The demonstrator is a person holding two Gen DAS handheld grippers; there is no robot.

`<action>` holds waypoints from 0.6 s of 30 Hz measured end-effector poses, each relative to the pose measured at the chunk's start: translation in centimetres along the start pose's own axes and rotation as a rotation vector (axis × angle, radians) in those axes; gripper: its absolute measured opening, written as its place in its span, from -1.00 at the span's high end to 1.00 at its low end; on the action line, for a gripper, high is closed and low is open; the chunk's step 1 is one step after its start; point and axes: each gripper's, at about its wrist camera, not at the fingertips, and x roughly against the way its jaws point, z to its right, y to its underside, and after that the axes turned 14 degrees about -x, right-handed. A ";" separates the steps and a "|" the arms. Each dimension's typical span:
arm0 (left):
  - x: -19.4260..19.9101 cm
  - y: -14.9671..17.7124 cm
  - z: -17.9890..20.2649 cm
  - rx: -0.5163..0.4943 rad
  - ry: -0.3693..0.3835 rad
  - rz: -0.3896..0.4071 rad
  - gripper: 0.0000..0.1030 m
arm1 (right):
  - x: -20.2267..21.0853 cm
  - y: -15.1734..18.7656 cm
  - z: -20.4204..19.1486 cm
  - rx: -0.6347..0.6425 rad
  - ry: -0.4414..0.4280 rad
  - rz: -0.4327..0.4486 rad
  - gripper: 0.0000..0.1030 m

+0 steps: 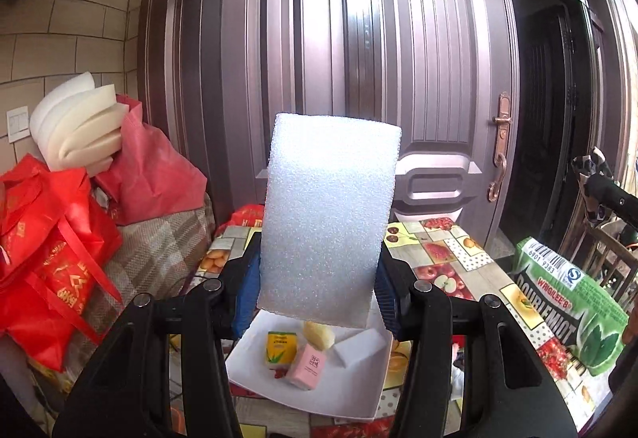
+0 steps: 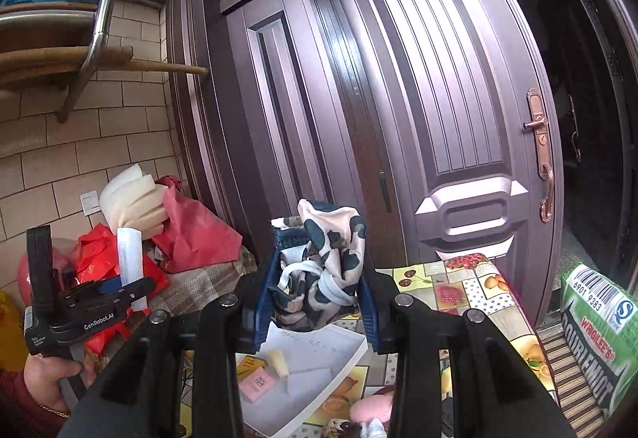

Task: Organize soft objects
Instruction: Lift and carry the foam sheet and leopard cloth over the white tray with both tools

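White, pebbly foam slab (image 1: 327, 222) stands pinched upright in the left hand-held gripper (image 1: 319, 278); a limp, spotted cream-and-dark cloth (image 2: 323, 270) is bunched in the tightly closed right hand-held gripper (image 2: 317, 298). Both hang above the shallow white square tray (image 1: 359, 402) on the counter (image 1: 458, 270), beneath the fingers, already holding small pink, yellow and white blocks. Judging by this, sorting is partway.

The left gripper (image 1: 317, 278) clamps a white foam block (image 1: 327, 218) upright above a white tray (image 1: 359, 406).
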 end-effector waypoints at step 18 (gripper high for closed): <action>0.6 -2.4 -4.2 0.001 -0.065 0.060 0.02 | -2.9 0.3 -5.8 0.040 -0.096 0.027 0.29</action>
